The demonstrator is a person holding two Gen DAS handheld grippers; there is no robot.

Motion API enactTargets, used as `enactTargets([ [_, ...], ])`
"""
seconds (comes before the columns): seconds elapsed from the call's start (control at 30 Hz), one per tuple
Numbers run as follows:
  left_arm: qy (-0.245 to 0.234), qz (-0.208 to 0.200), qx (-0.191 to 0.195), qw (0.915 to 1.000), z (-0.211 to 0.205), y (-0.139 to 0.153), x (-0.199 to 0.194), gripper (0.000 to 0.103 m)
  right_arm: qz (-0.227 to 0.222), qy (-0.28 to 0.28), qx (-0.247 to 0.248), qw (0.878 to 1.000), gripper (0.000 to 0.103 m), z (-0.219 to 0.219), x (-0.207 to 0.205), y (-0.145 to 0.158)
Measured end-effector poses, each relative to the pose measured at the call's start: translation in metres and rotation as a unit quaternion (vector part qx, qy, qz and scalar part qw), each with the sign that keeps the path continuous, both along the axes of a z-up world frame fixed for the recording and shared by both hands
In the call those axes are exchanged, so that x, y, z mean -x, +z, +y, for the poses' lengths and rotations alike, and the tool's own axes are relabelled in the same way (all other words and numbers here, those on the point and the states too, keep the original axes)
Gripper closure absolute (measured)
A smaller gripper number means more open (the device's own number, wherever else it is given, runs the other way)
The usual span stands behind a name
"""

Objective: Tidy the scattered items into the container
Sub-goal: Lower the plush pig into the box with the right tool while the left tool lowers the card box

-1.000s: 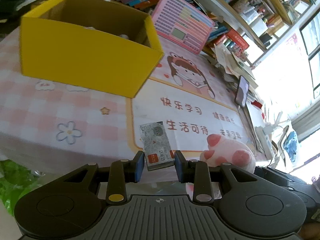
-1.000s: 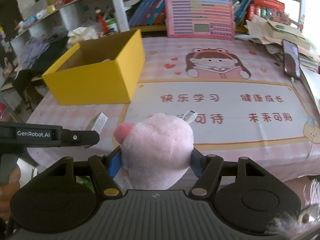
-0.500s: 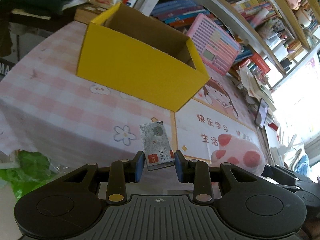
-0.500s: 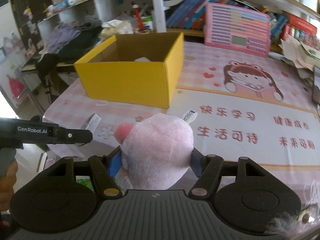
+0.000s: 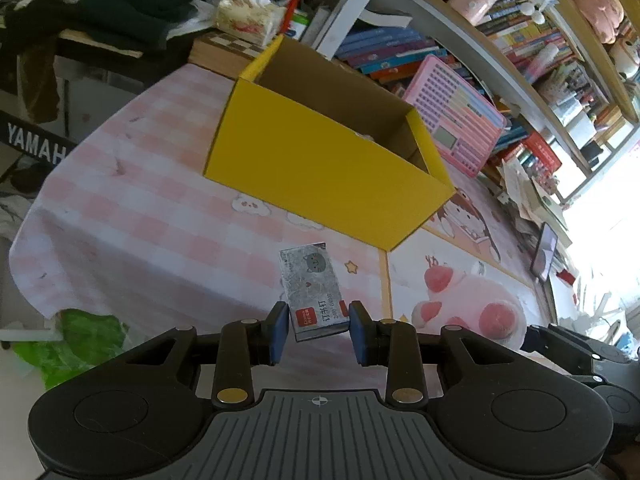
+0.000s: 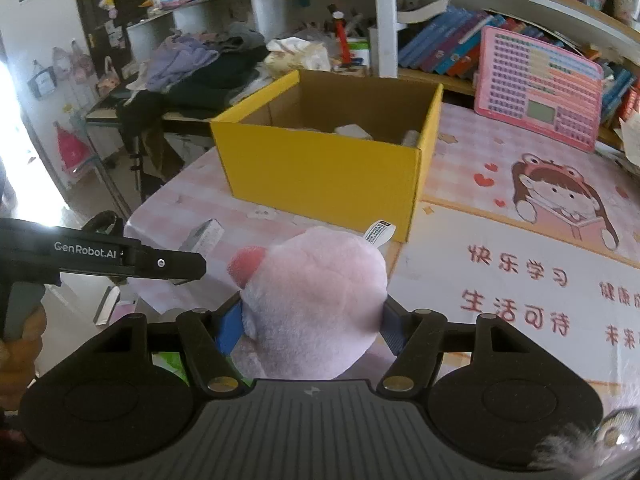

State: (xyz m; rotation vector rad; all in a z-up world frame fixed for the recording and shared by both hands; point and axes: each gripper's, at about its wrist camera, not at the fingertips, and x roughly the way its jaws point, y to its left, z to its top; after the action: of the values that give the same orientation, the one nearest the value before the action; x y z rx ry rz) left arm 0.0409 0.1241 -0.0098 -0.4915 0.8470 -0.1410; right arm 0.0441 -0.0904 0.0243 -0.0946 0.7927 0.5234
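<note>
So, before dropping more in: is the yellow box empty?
Not empty: pale items lie on the floor of the yellow box, seen from the right wrist.

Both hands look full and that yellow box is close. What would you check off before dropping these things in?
1. Left gripper gripping the small staple box: ok, fingers pinch its lower end.
2. Right gripper gripping the pink plush toy: ok, fingers press both its sides.
3. Yellow box open on top: ok, no lid or flaps over it.
4. Room inside: ok, only a few pale items lie on the bottom.
5. Grippers above the opening: not ok, both are short of the near wall, over the checked tablecloth.
6. The two grippers apart from each other: ok, side by side with a gap.
</note>
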Motion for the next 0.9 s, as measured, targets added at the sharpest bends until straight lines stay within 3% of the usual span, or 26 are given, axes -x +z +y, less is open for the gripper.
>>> enactTargets([
  [0.27,0.020,-0.033,-0.021,0.9990,0.002,0.013,-0.012,0.072,-0.030,0.043,-0.004,0.999,0.038,0.010,-0.019,0.006],
  [0.47,0.022,-0.079,-0.062,0.9947,-0.001,0.034,-0.027,0.072,-0.071,0.072,-0.044,0.994,0.038,0.009,-0.040,0.023],
  [0.73,0.020,-0.112,-0.091,0.9894,-0.005,0.055,-0.068,0.072,-0.130,0.073,-0.121,0.981,0.038,-0.001,-0.082,0.053],
  [0.9,0.023,-0.126,-0.112,0.9855,-0.007,0.066,-0.102,0.072,-0.153,0.067,-0.115,0.979,0.038,0.002,-0.121,0.064],
])
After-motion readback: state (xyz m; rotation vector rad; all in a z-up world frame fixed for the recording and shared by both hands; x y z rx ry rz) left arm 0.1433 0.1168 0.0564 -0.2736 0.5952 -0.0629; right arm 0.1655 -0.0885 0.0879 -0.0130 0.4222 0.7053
